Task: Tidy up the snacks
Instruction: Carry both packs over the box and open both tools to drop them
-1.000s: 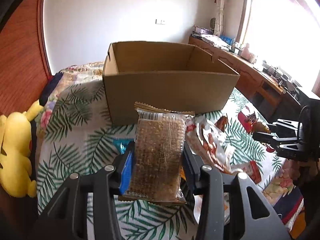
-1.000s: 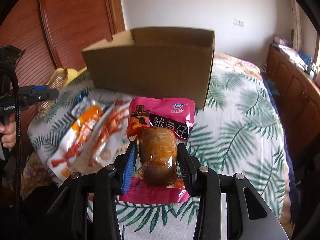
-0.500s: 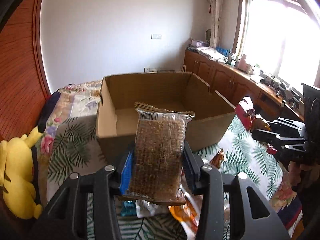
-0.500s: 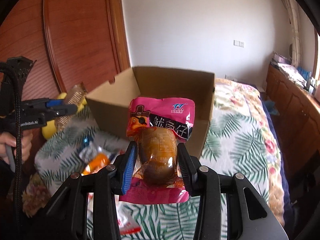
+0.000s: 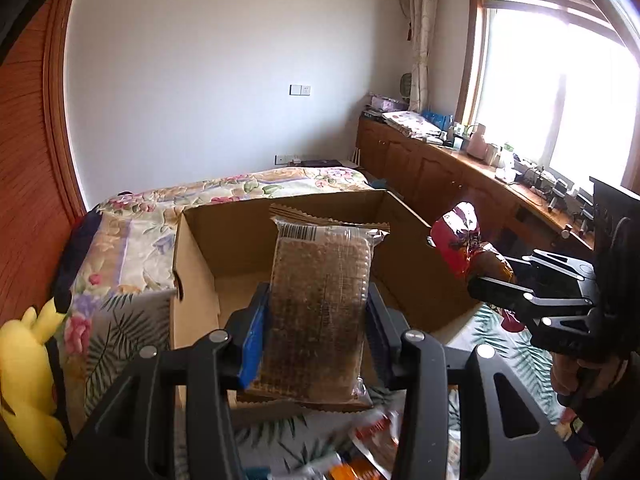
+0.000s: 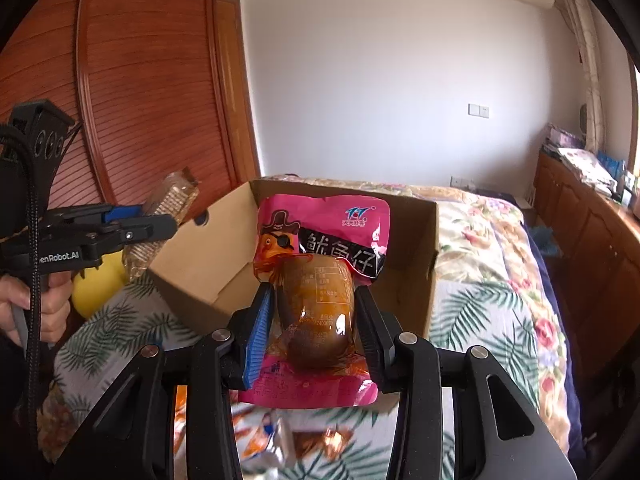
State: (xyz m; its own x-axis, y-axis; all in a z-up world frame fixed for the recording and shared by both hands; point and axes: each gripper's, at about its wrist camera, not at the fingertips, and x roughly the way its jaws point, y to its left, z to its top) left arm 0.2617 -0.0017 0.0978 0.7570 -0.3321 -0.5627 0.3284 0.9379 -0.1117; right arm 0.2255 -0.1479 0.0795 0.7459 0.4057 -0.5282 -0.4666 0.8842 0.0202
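Snacks ride in both tongs: left tongs (image 5: 316, 320) clamp a clear-wrapped brown cracker pack (image 5: 320, 300), right tongs (image 6: 310, 320) pinch a pink squid pouch (image 6: 320, 256). Both hang near the cardboard box (image 5: 236, 248) on the bed (image 6: 492, 280), opening at 12 o'clock. Best carry each past the near wall, lower inside, then release apart, cracker pack flat.

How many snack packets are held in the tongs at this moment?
2: the brown bar packet in the left tongs, the pink packet in the right tongs. Others lie on the bed.
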